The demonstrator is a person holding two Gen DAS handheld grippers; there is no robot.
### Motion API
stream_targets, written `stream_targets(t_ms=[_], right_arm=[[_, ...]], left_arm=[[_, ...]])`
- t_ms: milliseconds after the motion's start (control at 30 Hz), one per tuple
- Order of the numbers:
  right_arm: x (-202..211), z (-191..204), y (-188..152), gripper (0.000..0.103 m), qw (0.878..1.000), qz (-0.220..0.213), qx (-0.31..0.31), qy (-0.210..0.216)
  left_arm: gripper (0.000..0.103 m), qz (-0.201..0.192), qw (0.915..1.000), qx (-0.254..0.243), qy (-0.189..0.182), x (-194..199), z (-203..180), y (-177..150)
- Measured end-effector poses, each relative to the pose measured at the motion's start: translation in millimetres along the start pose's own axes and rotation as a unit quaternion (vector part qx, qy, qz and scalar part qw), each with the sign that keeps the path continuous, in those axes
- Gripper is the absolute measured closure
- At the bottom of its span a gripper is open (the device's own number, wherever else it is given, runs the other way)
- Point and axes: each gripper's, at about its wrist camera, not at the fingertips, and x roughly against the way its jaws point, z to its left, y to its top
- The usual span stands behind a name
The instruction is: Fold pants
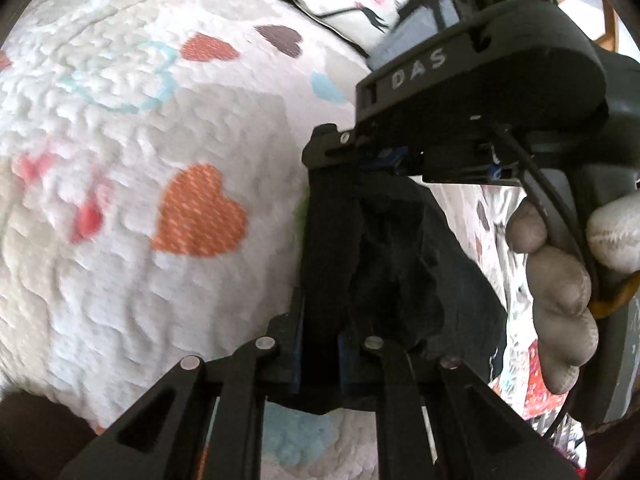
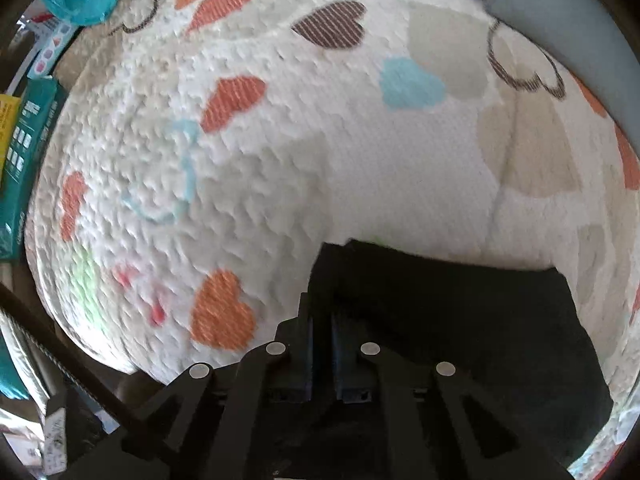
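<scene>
In the left wrist view the left gripper [image 1: 334, 280] is seen at lower centre, its fingers [image 1: 320, 248] brought together and clamped on a bunched fold of the black pants [image 1: 396, 264]; just above them, at upper right of the frame, the right gripper [image 1: 472, 92] is held in a gloved hand [image 1: 560, 292]. In the right wrist view the right gripper [image 2: 322, 300] is closed on the near edge of the pants [image 2: 460, 320], which are spread across the lower right of the frame on a white quilted bedspread [image 2: 360, 168] printed with hearts; boxes [image 2: 24, 152] are seen at far left.
</scene>
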Motion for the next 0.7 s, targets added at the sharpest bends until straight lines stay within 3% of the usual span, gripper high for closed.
stream_targets(t_ms=[100,200,367,500,633,700], right_arm=[[4,13,18,0.102,1.0,-0.012,0.001,0.023],[5,34,34,0.102,0.999,-0.026,0.001,0.045],[3,30,33,0.099,0.998,-0.044,-0.008,0.043],[32,-2,10,0.088,0.993,-0.088,-0.034,0.071],[60,-52,-49,0.085,0.986,-0.115,-0.062,0.106],[63,-71,-80,0.07,0.982,-0.128,-0.082,0.109]], left_arm=[[0.091,-0.001,0.9998,0.016,0.006,6,11,8],[0.094,-0.009,0.999,0.015,0.041,14,18,9],[0.094,-0.005,0.9992,0.025,0.032,32,31,10],[0.094,-0.011,0.9989,0.015,0.042,48,38,8],[0.086,-0.01,0.999,0.006,0.044,53,35,6],[0.078,-0.01,0.9986,-0.004,0.052,43,29,7]])
